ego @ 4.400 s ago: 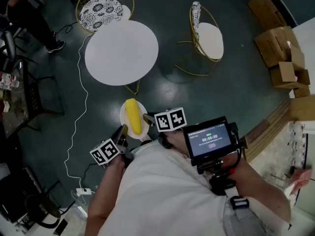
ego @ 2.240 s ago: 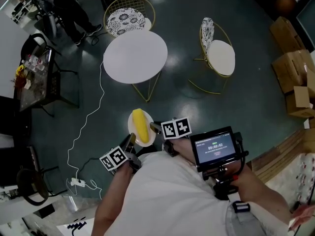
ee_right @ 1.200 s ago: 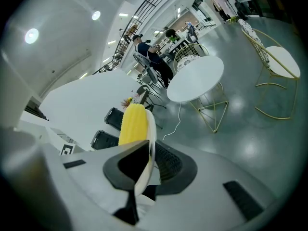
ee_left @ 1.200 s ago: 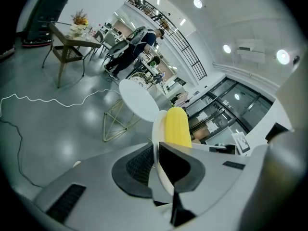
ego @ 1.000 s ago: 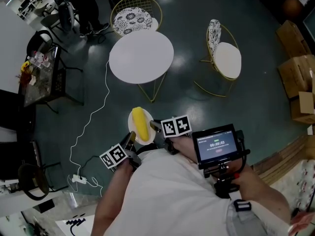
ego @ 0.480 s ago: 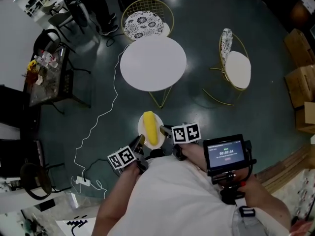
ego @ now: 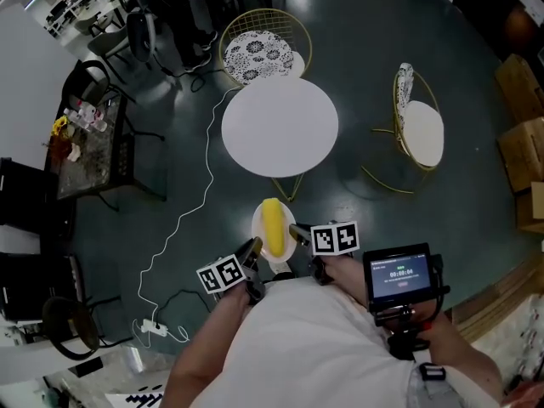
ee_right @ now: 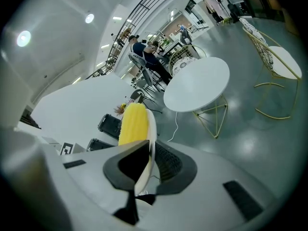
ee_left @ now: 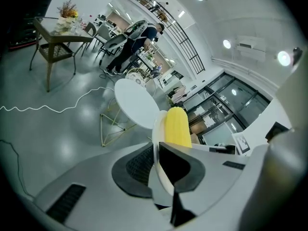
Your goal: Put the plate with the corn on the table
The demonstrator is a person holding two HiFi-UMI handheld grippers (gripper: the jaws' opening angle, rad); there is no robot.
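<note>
A yellow corn cob [ego: 273, 229] lies on a small white plate [ego: 257, 227] held in the air over the dark floor, just short of the round white table [ego: 280, 127]. My left gripper [ego: 252, 249] is shut on the plate's left rim and my right gripper [ego: 297, 231] is shut on its right rim. In the left gripper view the plate [ee_left: 159, 129] stands edge-on between the jaws with the corn [ee_left: 176, 127] beyond it. In the right gripper view the plate [ee_right: 150, 136] is likewise clamped, with the corn [ee_right: 133, 124] on it and the table [ee_right: 197, 89] ahead.
Two gold wire chairs stand by the table, one behind it [ego: 265, 49] and one to the right [ego: 419, 127]. A white cable [ego: 194, 218] snakes across the floor at left. A cluttered side table [ego: 85, 136] stands far left. Cardboard boxes [ego: 523, 143] sit at right. A person [ee_right: 147, 52] stands beyond.
The table has come nearer in the head view over the frames, and the plate with the corn, held by both grippers throughout, has moved forward toward it.
</note>
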